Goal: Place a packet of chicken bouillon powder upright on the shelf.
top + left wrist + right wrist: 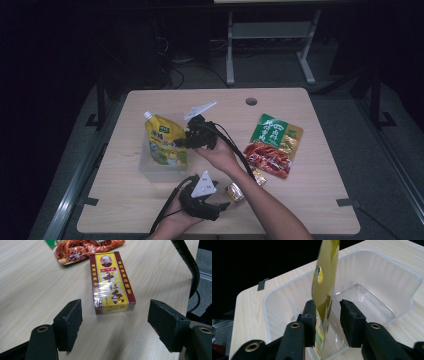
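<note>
Two grippers are at work over the light wooden worktop (310,200). The right gripper (328,312) reaches across to the clear plastic bin (402,290) and has its fingers (352,320) on either side of the yellow spouted pouch (325,277), which stands upright inside the bin, edge-on between the pads. In the right gripper view the pouch lies against the left pad while a gap shows at the right pad, so the fingers are partly parted and no longer pinch it; I judge the pouch is being let go into the bin. In the high view the pouch (166,140) sits in the bin (147,167) with its spout up and away from the person.

The left gripper (222,205) waits near the worktop's front edge, fingers (68,325) spread wide and holding nothing. Straight ahead of them lies a flat red-and-yellow seasoning box (111,282), its long axis running away from the fingers, its near short end between them but a little beyond the tips. Beyond the box lies a green-and-red food packet (82,248). The left gripper is by far the nearer to the box, and a short push forward would likely bracket its long sides.
</note>
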A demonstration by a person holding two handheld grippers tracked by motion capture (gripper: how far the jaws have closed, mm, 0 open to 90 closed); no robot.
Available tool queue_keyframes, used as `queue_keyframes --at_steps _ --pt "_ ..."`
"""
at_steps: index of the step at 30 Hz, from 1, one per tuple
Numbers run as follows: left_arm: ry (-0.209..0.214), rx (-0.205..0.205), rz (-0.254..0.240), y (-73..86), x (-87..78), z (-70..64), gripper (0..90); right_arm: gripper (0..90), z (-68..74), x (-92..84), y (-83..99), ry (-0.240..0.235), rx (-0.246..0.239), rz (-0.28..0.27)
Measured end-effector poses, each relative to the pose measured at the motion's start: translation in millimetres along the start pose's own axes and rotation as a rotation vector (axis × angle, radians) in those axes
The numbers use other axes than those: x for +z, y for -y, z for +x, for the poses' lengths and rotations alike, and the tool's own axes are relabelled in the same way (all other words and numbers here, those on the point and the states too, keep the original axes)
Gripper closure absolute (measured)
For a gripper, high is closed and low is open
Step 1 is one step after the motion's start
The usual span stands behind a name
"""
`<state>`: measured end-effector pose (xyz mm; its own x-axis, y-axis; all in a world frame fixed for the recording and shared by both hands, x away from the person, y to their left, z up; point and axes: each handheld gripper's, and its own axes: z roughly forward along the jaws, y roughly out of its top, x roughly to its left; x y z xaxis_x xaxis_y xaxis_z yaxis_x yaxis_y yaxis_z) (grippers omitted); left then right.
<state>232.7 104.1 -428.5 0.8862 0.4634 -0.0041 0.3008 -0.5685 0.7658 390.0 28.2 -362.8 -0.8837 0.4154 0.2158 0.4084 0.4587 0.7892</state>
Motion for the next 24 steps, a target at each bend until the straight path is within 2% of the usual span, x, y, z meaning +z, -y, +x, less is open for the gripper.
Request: queue_keyframes --at_steps 2,13,20,23,24 --pt "0.000 0.008 0.006 -0.4 0.1 0.7 26.9 62.7 0.1 -3.9 -0.1 0.000 -0.001 -0.001" --pt "0.007 -0.004 0.001 -1.5 0.3 0.4 26.3 53.5 0.2 -29.6 6.6 -0.008 0.002 -0.012" --pt "0.015 0.000 0.001 -3.2 1.7 -1.2 25.8 46.6 -2.7 -52.6 19.3 -0.007 0.011 -0.030" --pt "0.018 0.009 0.006 -4.1 2.7 -2.0 25.6 45.1 -4.9 -60.0 25.3 0.008 0.021 -0.028" --pt "0.022 0.000 0.002 -4.1 3.6 -3.0 25.5 44.8 -6.8 -63.1 28.5 0.012 0.018 -0.030"
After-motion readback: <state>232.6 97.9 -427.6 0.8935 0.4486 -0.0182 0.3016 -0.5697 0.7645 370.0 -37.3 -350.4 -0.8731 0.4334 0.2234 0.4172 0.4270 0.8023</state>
